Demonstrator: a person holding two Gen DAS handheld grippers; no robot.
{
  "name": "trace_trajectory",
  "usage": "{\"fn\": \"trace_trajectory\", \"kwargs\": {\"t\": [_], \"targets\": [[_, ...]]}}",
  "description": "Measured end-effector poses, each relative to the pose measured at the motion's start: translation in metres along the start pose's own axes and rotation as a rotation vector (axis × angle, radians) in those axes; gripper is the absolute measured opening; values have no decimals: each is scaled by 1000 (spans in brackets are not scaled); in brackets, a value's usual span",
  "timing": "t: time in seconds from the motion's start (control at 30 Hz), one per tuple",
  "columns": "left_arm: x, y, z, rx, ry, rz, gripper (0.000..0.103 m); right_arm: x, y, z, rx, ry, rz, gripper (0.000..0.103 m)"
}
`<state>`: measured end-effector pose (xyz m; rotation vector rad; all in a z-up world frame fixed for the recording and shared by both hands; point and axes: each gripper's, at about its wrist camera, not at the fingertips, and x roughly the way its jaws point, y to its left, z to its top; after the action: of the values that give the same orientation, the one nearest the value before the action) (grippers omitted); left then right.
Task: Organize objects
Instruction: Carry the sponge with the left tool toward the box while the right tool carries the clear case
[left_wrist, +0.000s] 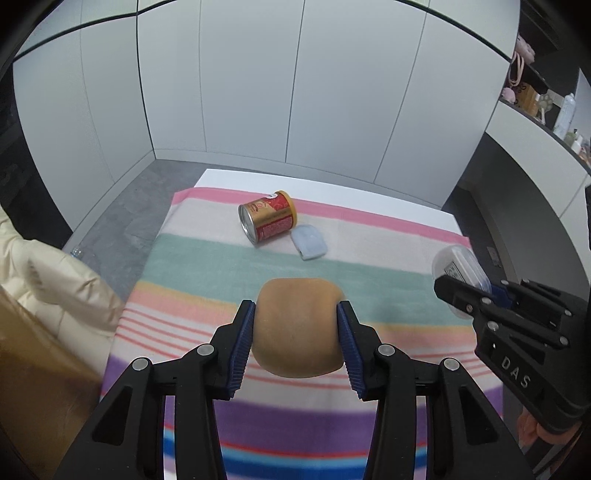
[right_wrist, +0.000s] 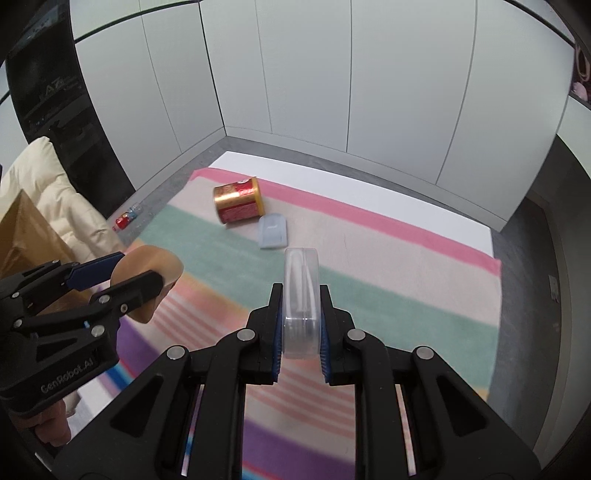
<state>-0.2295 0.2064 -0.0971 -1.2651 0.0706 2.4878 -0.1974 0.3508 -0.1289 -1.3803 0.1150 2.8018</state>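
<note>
My left gripper is shut on a brown tape roll and holds it above the striped cloth. It also shows at the left of the right wrist view with the tape roll. My right gripper is shut on a clear round plastic case held on edge above the cloth. It shows at the right of the left wrist view with the case. A red and gold can lies on its side at the far end, a pale blue lid beside it.
The can and blue lid lie near the cloth's far pink stripe. A cream padded jacket and brown box sit to the left. A small bottle lies on the grey floor. White cabinet doors stand behind.
</note>
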Motion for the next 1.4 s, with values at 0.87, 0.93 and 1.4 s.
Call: {"fn": "trace_trajectory", "kwargs": {"t": [0.87, 0.93, 1.4], "targets": [[-168, 23, -40, -13, -163, -25, 46, -183, 39, -46, -8, -98, 16, 17], [-169, 32, -41, -15, -172, -7, 46, -188, 47, -40, -19, -120, 11, 17], [-168, 83, -54, -86, -152, 20, 46, -164, 103, -22, -106, -127, 40, 17]]}}
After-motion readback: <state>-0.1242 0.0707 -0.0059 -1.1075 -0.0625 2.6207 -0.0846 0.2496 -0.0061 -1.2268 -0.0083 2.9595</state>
